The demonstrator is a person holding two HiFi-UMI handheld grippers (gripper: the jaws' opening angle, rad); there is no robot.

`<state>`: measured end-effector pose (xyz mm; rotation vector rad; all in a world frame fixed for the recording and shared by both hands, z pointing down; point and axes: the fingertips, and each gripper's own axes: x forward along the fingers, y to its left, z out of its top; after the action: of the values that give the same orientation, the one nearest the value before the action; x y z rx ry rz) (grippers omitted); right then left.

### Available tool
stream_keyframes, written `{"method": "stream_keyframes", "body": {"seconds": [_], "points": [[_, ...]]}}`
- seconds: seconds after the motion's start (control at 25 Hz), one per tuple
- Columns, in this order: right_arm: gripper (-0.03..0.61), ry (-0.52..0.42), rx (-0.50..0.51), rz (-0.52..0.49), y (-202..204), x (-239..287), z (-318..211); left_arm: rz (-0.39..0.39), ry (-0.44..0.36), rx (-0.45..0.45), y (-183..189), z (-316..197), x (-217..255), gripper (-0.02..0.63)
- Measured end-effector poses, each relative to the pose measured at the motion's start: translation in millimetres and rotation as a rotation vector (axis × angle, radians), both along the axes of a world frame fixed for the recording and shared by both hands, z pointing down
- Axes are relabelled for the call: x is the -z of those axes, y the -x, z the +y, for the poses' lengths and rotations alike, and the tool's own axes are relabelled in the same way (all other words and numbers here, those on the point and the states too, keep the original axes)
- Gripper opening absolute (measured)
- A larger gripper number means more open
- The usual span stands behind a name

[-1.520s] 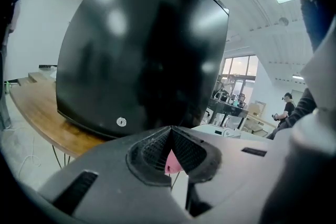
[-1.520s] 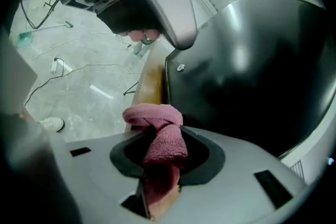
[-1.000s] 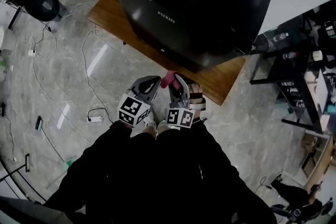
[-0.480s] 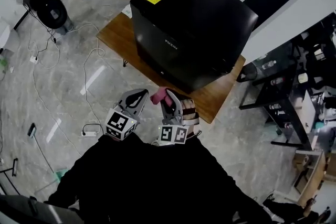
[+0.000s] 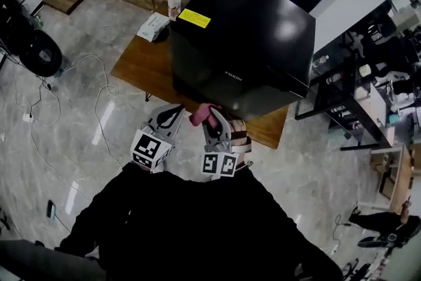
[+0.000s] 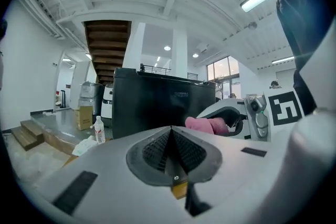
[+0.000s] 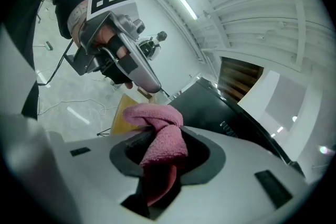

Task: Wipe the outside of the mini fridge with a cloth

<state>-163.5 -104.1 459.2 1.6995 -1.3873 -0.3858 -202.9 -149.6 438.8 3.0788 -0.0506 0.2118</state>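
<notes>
Cloth [image 7: 164,136] stays clamped in right claw [image 5: 214,119].

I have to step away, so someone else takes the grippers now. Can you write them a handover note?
Left gripper: shut, empty.
Right gripper: shut on the pink cloth.
The mini fridge stands on the low wooden table, just ahead of both grippers; the cloth is near its front face, contact unclear.
Done: cloth in grip.
Left: wipe the fridge's outside.
</notes>
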Motion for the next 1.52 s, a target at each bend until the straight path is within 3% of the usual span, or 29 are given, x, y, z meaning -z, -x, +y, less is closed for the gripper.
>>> {"method": "stream_keyframes", "body": {"seconds": [0.24,0.44,0.68,1.08,1.52], "points": [[0.135,-0.079,-0.153,0.091,-12,45,-60,0.064,-0.010,-0.104,-5,-64,11,0.006],[0.137,-0.124,-0.208,0.214,-30,83,-99,0.135,-0.049,-0.175,-25,-83,43,0.006],[0.137,-0.157,-0.223,0.305,-44,98,-124,0.170,-0.060,-0.141,-39,-109,50,0.006],[0.133,-0.151,-0.206,0.287,-57,32,-128,0.111,-0.012,-0.129,-66,-120,-11,0.006],[0.133,-0.007,-0.212,0.210,-54,-120,-128,-0.023,0.061,-0.122,-67,-119,-138,0.006]]}}
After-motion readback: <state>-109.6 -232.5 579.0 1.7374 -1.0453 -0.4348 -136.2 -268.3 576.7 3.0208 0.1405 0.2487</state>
